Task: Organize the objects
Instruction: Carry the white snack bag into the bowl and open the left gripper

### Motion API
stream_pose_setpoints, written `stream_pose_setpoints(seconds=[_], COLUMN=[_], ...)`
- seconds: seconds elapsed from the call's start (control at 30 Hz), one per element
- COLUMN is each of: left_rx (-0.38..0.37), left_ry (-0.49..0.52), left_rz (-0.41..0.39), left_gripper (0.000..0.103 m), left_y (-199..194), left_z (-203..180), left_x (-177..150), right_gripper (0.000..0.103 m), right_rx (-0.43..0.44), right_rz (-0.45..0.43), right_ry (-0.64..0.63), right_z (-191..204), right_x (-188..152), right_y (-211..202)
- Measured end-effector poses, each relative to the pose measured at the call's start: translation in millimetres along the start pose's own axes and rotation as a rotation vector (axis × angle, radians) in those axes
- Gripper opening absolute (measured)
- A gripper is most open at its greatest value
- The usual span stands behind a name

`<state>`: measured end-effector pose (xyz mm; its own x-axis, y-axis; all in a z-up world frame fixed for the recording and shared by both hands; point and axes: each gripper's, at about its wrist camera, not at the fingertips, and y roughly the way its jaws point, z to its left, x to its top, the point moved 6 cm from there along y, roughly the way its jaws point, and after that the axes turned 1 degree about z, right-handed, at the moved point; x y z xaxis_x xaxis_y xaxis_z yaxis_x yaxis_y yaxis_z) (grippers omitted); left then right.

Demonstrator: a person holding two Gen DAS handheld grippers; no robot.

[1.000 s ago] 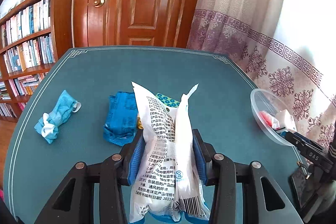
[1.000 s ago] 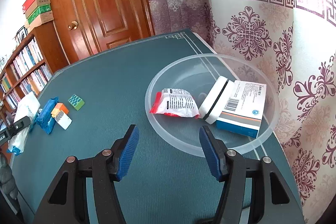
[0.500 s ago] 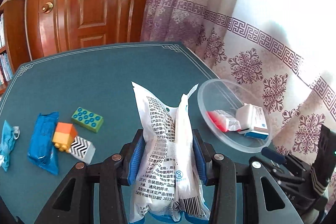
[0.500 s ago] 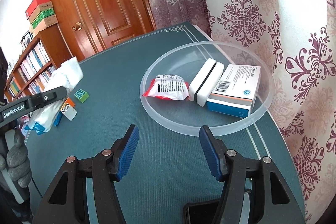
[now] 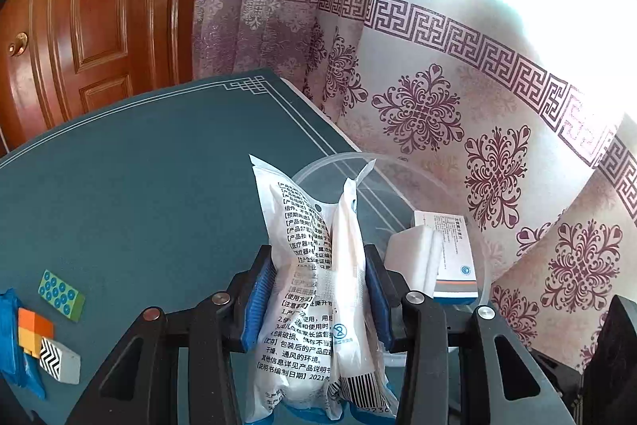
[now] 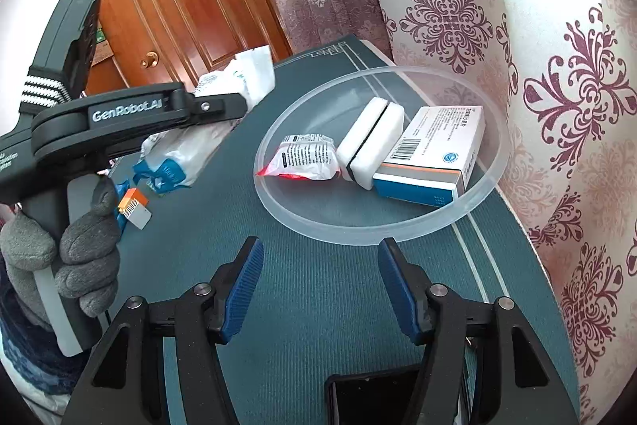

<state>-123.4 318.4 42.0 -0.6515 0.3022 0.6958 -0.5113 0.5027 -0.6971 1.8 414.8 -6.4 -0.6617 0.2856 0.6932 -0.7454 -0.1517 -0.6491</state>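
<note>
My left gripper is shut on a white printed plastic packet and holds it above the table, just left of the clear plastic bowl. In the right wrist view the same packet hangs in the left gripper beside the bowl. The bowl holds a red-and-white sachet, a white sponge block and a medicine box. My right gripper is open and empty, low over the table in front of the bowl.
A green studded block, an orange block, a zigzag block and a blue packet lie at the table's left. A patterned curtain hangs close behind the bowl. A wooden door stands beyond the table.
My left gripper has carried the white packet to the right, from the toy blocks to the bowl's left side. The right gripper has drawn back slightly and stays open.
</note>
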Motion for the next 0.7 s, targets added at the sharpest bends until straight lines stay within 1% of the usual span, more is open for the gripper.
stream_pose_setpoints(seconds=[0.1,0.27,0.3,0.37,0.4,0.43,0.5,0.7], left_rx=[-0.011,-0.034,-0.033,-0.041,-0.045,-0.041,-0.033,0.014], left_ry=[0.021,0.038,0.037,0.033,0.025,0.012,-0.005,-0.015], left_rz=[0.004,0.001,-0.004,-0.003,-0.005,-0.019,-0.040,-0.052], left_gripper=[0.046,0.046,0.048,0.062,0.078,0.084,0.084,0.085], left_y=[13,30,33,38,39,37,30,13], left_z=[-12,-27,-29,-31,-29,-26,-20,-1], left_x=[7,21,24,29,30,31,31,25], right_gripper=[0.061,0.061,0.061,0.061,0.061,0.061,0.061,0.061], right_rx=[0.009,0.010,0.006,0.004,0.005,0.005,0.004,0.001], right_rz=[0.007,-0.008,-0.012,-0.014,-0.012,-0.011,-0.011,-0.006], right_ry=[0.010,0.011,0.008,0.006,0.006,0.004,0.000,-0.013], right_z=[-3,-5,-5,-5,-5,-4,-3,2], right_x=[0,3,4,5,5,5,5,4], right_y=[1,-4,-5,-5,-5,-5,-5,-5])
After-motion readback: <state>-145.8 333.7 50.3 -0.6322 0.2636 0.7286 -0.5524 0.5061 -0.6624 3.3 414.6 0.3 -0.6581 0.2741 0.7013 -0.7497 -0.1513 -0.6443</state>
